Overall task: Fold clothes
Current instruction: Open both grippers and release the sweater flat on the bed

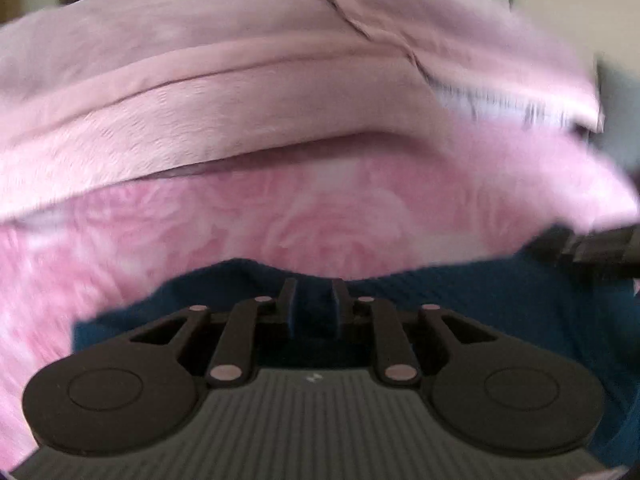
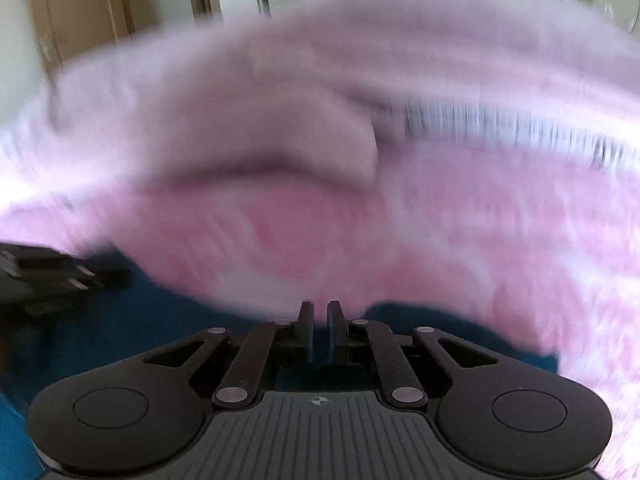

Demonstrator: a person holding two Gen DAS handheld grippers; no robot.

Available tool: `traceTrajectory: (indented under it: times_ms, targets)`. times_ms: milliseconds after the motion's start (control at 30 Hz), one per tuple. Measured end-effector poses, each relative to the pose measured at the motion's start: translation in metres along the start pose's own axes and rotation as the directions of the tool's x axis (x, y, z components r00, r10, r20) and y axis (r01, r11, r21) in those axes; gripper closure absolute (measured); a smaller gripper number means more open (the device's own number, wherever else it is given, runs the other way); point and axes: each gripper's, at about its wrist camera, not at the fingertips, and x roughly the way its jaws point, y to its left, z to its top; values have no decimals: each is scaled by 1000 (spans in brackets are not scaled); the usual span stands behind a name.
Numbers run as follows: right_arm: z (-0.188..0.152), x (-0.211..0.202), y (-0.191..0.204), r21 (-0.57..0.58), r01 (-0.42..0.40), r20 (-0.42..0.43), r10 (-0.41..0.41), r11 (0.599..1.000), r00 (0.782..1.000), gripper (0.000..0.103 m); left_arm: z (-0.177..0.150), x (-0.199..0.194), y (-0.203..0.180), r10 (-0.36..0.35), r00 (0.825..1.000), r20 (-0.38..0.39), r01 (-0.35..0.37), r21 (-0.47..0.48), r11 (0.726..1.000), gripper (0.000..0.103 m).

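Observation:
A dark blue knitted garment (image 1: 480, 312) lies across a pink floral bed cover (image 1: 320, 216). My left gripper (image 1: 314, 286) is at its far edge, jaws nearly together with a fold of the blue cloth pinched between them. In the right wrist view the same blue garment (image 2: 160, 320) spreads under my right gripper (image 2: 320, 308), which is shut tight on its far edge. Each gripper shows in the other's view: the right gripper (image 1: 592, 252) at the right edge, the left gripper (image 2: 48, 280) at the left edge. Both views are blurred by motion.
A folded mauve blanket (image 1: 240, 80) lies piled across the bed behind the garment, also seen as the mauve blanket (image 2: 240, 100). A white striped cloth (image 1: 500, 104) peeks from under it at the right. Wooden doors (image 2: 80, 12) and pale walls stand beyond.

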Motion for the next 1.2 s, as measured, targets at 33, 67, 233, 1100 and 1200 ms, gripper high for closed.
traceTrajectory:
  times_ms: [33,67,233,1100,1200]
  targets:
    - [-11,2,-6,3,-23,41,23,1000,999,97,-6,0,6,-18,1000,26,19,-32,999,85]
    - [-13,-1,-9,12,-29,53,28,1000,998,98,-4,-2,5,-13,1000,27,14,-27,1000,85]
    - [-14,-57,-15,128,-17,140,-1,992,990,97,2,-61,-13,-23,994,102,20,29,999,92]
    - [-270,-321,97,288,42,109,-76,957,991,35,-212,-354,-115,201,978,57,-202,21,979,62]
    - [-302,-372,117,329,14,103,-51,944,993,35,-249,-408,-128,216,975,46,-214,-42,976,56]
